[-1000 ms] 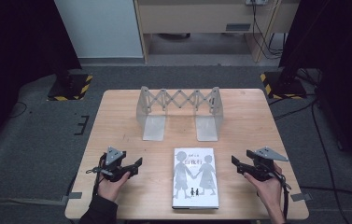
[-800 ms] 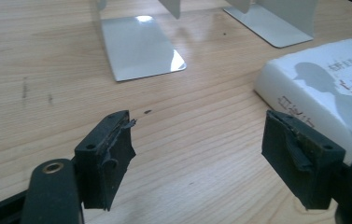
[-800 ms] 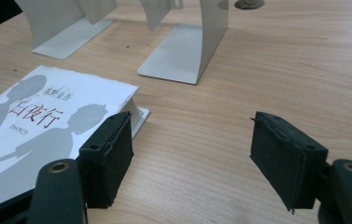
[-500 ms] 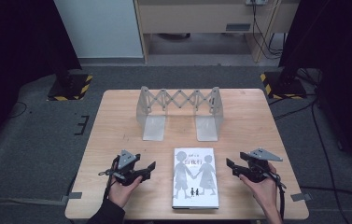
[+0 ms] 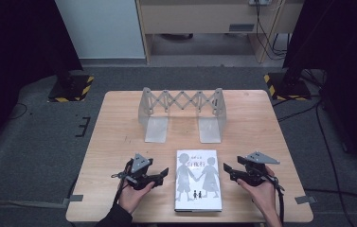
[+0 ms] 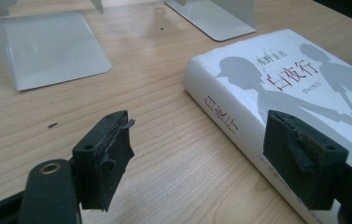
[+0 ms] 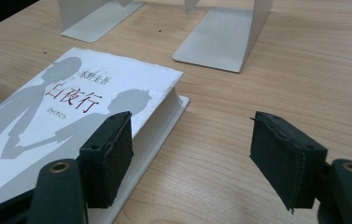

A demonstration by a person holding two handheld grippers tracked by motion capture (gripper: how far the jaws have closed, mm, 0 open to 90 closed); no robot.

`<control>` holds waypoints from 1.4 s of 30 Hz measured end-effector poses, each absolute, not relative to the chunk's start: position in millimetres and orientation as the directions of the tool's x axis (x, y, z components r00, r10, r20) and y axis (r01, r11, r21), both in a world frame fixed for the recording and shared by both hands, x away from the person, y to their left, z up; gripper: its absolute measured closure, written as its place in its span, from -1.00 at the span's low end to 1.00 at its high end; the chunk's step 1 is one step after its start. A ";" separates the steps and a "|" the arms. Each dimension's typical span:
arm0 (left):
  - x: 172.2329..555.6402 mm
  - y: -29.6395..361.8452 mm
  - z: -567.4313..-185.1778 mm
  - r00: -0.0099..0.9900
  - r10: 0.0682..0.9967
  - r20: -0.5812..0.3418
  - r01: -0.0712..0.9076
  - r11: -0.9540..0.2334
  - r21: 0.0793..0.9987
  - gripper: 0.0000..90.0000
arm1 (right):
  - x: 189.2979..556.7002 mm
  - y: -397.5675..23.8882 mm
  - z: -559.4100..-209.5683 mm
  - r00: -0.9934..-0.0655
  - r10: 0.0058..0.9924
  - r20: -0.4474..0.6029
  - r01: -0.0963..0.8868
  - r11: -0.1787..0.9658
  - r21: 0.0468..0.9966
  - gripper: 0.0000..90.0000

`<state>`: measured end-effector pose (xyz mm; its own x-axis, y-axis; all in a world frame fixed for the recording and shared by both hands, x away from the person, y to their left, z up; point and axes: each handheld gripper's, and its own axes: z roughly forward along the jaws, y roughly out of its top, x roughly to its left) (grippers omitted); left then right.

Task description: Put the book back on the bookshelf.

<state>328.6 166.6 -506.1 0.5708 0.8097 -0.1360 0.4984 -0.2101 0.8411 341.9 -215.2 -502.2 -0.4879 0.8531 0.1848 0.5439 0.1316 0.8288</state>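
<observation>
Left gripper (image 5: pixel 163 174): lower left of centre in the high view, beside the book's spine edge; jaws apart with only bare wood between them, having just been opening a little.
Right gripper (image 5: pixel 228 169): lower right of centre, beside the book's page edge; jaws apart, clamped on nothing.
Book (image 5: pixel 198 186): lies flat, cover up, at the bottom centre of the high view, between the two grippers and touching neither.
Table (image 5: pixel 119 127): pale wood, carrying everything.
Bookend rack (image 5: pixel 182 113): upper centre of the table, well beyond the book; two upright metal ends joined by a scissor lattice, each with a flat foot plate toward the person.
Risk, grip: a thick book lying flat may slide away if one gripper pushes its edge before the other braces it.
Risk, cover: a pinch on the cover alone could let the pages sag open.
Risk, rack: a tilted book could knock the light rack.
Count: one book, one rack with two ends, two grippers.
</observation>
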 end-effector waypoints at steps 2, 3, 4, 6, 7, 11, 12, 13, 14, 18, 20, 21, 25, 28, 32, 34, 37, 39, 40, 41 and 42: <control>328.3 163.7 -507.1 0.577 0.805 -0.138 0.498 -0.213 0.841 -0.51 | 341.4 -213.4 -502.9 -0.495 0.848 0.188 0.544 0.134 0.828 -0.33; 328.3 163.7 -507.1 0.577 0.805 -0.138 0.498 -0.213 0.841 -0.52 | 341.4 -213.4 -502.9 -0.495 0.848 0.188 0.544 0.134 0.828 -0.33; 328.2 161.7 -507.8 0.584 0.799 -0.142 0.500 -0.216 0.839 -0.52 | 341.1 -212.0 -503.3 -0.495 0.846 0.197 0.546 0.126 0.828 -0.33; 328.5 158.0 -509.2 0.595 0.792 -0.138 0.499 -0.230 0.835 -0.53 | 340.3 -207.9 -504.1 -0.497 0.840 0.216 0.548 0.111 0.829 -0.34; 329.1 156.4 -510.2 0.598 0.787 -0.150 0.502 -0.223 0.836 -0.53 | 340.4 -206.8 -504.5 -0.504 0.836 0.216 0.551 0.119 0.826 -0.34; 330.4 151.4 -513.2 0.607 0.778 -0.162 0.514 -0.229 0.826 -0.52 | 339.5 -201.7 -506.9 -0.518 0.826 0.222 0.557 0.129 0.820 -0.35; 330.4 151.4 -513.2 0.607 0.778 -0.162 0.514 -0.229 0.826 -0.52 | 339.1 -200.2 -507.6 -0.521 0.823 0.228 0.561 0.129 0.818 -0.35; 330.3 149.9 -513.5 0.608 0.778 -0.162 0.514 -0.229 0.827 -0.52 | 339.1 -200.2 -507.6 -0.521 0.823 0.228 0.561 0.129 0.818 -0.35; 330.4 147.2 -513.6 0.613 0.773 -0.165 0.513 -0.230 0.827 -0.52 | 339.3 -197.4 -509.4 -0.529 0.817 0.231 0.562 0.133 0.817 -0.35; 330.6 140.9 -515.6 0.620 0.766 -0.170 0.517 -0.236 0.823 -0.53 | 339.0 -191.2 -512.4 -0.546 0.802 0.243 0.565 0.138 0.814 -0.35; 330.3 138.0 -516.8 0.626 0.761 -0.171 0.523 -0.247 0.815 -0.54 | 338.9 -188.7 -514.2 -0.552 0.793 0.258 0.572 0.135 0.809 -0.36; 330.6 137.3 -517.3 0.631 0.757 -0.170 0.523 -0.254 0.813 -0.54 | 338.8 -187.3 -515.2 -0.553 0.792 0.259 0.574 0.136 0.808 -0.36; 330.4 131.5 -519.7 0.643 0.745 -0.179 0.522 -0.255 0.814 -0.58 | 337.8 -183.3 -518.5 -0.563 0.782 0.268 0.580 0.142 0.802 -0.37; 330.4 129.7 -520.5 0.647 0.740 -0.184 0.522 -0.254 0.814 -0.60 | 337.7 -181.2 -520.0 -0.570 0.779 0.262 0.577 0.153 0.802 -0.38; 330.0 125.4 -523.6 0.668 0.720 -0.187 0.509 -0.260 0.820 -0.74 | 337.2 -176.6 -522.5 -0.585 0.762 0.279 0.581 0.154 0.799 -0.41; 330.0 123.5 -524.7 0.675 0.716 -0.176 0.497 -0.266 0.826 -0.81 | 337.1 -175.2 -523.3 -0.589 0.756 0.284 0.583 0.155 0.798 -0.42; 329.8 122.9 -524.9 0.683 0.711 -0.167 0.489 -0.275 0.828 -0.84 | 337.4 -173.8 -524.5 -0.590 0.753 0.292 0.585 0.150 0.797 -0.43; 329.9 120.0 -526.4 0.679 0.710 -0.185 0.503 -0.267 0.822 -0.92 | 337.7 -171.8 -526.5 -0.592 0.747 0.303 0.585 0.140 0.799 -0.43; 329.9 119.5 -526.8 0.683 0.704 -0.193 0.508 -0.268 0.819 -0.93 | 337.5 -170.9 -527.4 -0.586 0.744 0.319 0.594 0.128 0.794 -0.44; 329.9 119.5 -526.8 0.683 0.704 -0.193 0.508 -0.268 0.819 -0.93 | 337.5 -170.9 -527.4 -0.586 0.744 0.319 0.594 0.128 0.794 -0.44; 330.1 118.4 -527.7 0.691 0.691 -0.212 0.515 -0.265 0.815 -0.94 | 337.5 -169.8 -529.4 -0.582 0.735 0.348 0.608 0.109 0.786 -0.44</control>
<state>330.1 118.4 -527.7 0.6914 0.6907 -0.2117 0.5146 -0.2651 0.8154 337.5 -169.8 -529.4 -0.5823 0.7346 0.3482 0.6079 0.1091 0.7865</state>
